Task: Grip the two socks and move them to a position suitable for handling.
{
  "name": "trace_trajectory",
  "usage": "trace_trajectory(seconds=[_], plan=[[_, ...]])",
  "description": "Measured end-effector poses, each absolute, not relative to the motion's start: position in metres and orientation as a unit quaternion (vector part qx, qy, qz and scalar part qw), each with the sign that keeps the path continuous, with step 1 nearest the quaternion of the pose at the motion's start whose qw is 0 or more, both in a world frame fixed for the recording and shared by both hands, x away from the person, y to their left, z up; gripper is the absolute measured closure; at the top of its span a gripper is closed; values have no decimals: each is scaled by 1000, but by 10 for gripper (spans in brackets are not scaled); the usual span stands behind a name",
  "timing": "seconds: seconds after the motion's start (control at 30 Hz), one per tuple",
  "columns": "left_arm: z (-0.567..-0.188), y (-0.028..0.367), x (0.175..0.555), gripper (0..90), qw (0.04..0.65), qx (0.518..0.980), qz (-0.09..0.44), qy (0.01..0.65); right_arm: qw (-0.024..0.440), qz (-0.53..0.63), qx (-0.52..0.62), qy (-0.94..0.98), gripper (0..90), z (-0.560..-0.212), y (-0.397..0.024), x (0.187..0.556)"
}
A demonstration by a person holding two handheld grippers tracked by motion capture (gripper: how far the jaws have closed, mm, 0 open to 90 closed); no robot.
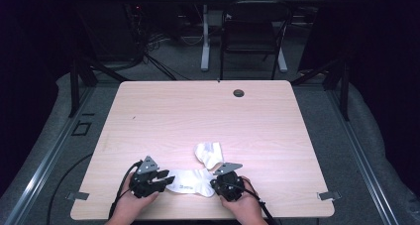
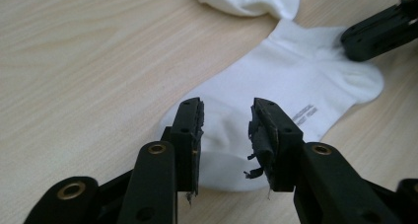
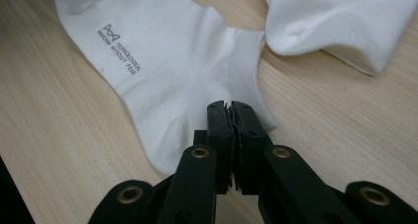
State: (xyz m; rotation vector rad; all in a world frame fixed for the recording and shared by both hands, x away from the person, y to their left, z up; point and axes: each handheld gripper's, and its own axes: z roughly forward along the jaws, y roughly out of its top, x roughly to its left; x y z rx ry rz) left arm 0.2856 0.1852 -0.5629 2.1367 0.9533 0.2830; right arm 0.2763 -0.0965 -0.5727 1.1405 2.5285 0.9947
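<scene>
A flat white sock [image 1: 190,182] with grey lettering lies near the table's front edge, between the two grippers. In the left gripper view, my left gripper [image 2: 226,130] is open, its jaws standing over the toe end of that sock [image 2: 296,71]. My right gripper [image 3: 231,108] is shut, pinching the flat sock [image 3: 167,66] at its cuff end, where creases in the fabric run toward the jaw tips. A second white sock [image 1: 208,153] lies crumpled just behind the first, touching it; it also shows in the right gripper view [image 3: 340,17].
The light wooden table [image 1: 198,111] has a round cable hole [image 1: 238,93] near its far edge. A black chair [image 1: 252,31] and a desk leg stand beyond the table. A hand holds each gripper at the front edge.
</scene>
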Motion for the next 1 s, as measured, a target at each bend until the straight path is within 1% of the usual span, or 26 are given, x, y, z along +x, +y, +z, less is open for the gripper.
trace_trajectory(seconds=[0.07,0.23,0.37,0.5,0.6,0.67,0.77,0.83,1.0], plan=[[-567,184,285,615,380,839,109,373,97,334,387,854,876,-572,-99,274],[-577,179,280,606,370,848,95,367,95,329,397,852,876,-571,-110,269],[-577,175,276,601,369,850,98,364,86,335,404,847,876,-572,-114,267],[-578,176,274,599,373,847,96,366,87,338,401,847,876,-573,-114,266],[-578,178,272,597,377,845,88,369,81,338,404,846,872,-572,-116,265],[-577,178,272,587,378,844,82,371,78,338,405,846,858,-572,-117,265],[-575,179,273,553,385,841,83,370,76,345,408,842,807,-570,-118,264],[-573,180,274,528,393,839,88,367,81,359,408,836,783,-567,-119,264],[-569,185,277,519,406,830,94,372,101,373,402,830,744,-561,-120,272]])
